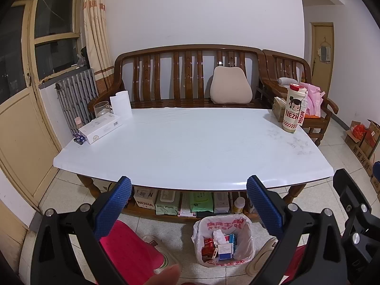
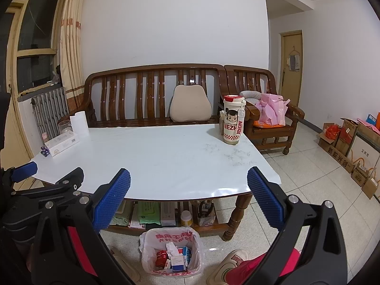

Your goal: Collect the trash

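Seemingly nearly done: the bin [image 1: 223, 244] holds boxes and tissue, the table's [image 1: 190, 147] middle lies bare, and both the left gripper [image 1: 188, 210] and right gripper [image 2: 188, 198] gape wide, holding nothing.

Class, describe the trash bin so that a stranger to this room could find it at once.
Start at the white-topped table before the wooden bench. On the tiled floor at its near edge stands the trash bin, lined with a white bag printed in red, the only container holding small boxes and crumpled tissue.

What we count here

One table [image 1: 190, 147]; one lined bin [image 1: 247, 244]; two wooden seats (a bench [image 1: 185, 54] and an armchair [image 1: 292, 64]); one cushion [image 1: 230, 85]; one Nezha tumbler [image 1: 293, 109]; two grippers.
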A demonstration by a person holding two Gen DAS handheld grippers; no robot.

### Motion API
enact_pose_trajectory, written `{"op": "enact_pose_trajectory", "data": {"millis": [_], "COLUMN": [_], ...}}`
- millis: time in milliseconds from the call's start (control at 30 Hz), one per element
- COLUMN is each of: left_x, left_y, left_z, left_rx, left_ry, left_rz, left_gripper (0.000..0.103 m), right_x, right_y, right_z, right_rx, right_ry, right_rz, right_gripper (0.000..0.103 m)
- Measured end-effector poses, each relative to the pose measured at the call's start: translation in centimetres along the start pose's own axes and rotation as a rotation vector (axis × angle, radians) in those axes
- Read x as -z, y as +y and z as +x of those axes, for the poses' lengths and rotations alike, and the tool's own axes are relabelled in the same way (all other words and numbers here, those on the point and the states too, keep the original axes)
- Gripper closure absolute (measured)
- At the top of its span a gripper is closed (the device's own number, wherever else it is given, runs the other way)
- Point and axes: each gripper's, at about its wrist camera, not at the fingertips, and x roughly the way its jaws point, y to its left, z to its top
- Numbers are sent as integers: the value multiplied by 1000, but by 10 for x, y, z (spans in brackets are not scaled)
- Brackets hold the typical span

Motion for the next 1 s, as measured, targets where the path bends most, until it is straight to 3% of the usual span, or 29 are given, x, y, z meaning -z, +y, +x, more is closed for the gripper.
{"op": "enact_pose_trajectory", "data": {"millis": [1000], "left_x": [2], "left_y": [2], "left_z": [1], "left_rx": [6], "left_ry": [6], "left_rz": [-3], "left_gripper": [8], "right_x": [0], "right_y": [1], "right_z": [0], "right_rx": [0], "right_ry": [0], "right_rz": [-2], "right_gripper": [7]}}
